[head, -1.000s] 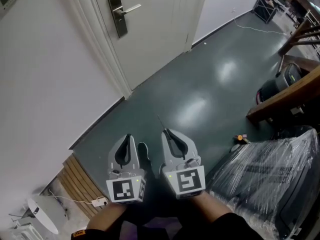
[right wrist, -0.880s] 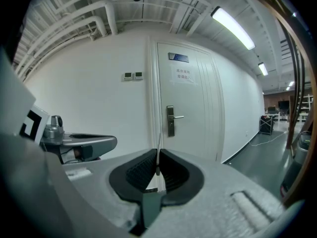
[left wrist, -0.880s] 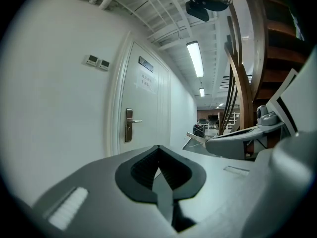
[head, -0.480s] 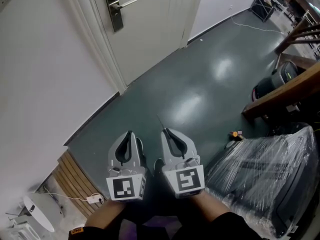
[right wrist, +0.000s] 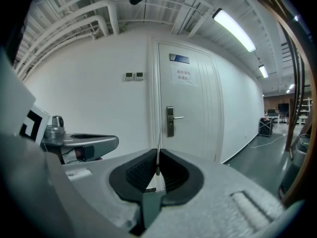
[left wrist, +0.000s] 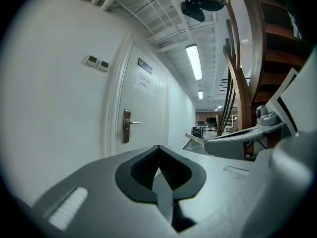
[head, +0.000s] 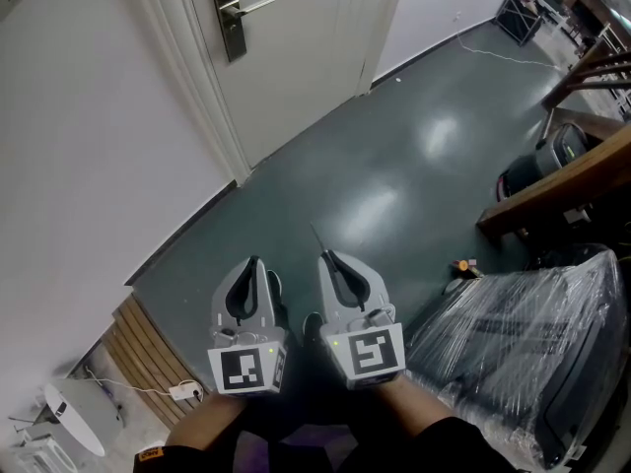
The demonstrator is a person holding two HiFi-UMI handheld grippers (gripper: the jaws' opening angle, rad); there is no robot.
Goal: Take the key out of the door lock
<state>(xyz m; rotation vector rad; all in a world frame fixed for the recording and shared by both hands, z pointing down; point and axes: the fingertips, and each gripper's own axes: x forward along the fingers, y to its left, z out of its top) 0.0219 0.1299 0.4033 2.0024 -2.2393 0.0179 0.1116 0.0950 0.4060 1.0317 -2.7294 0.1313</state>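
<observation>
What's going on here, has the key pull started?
A person holds a left hand-held gripper and a right hand-held gripper side by side over the dark floor, well short of the white door. The left one's jaws are together with nothing between them. The right one's jaws pinch a thin sliver that sticks out ahead; I can't tell what it is. Neither gripper touches the lock plate, and it is too small here to show whether a key sits in it.

White door (head: 296, 67) — glossy dark green floor (head: 394, 175).
</observation>
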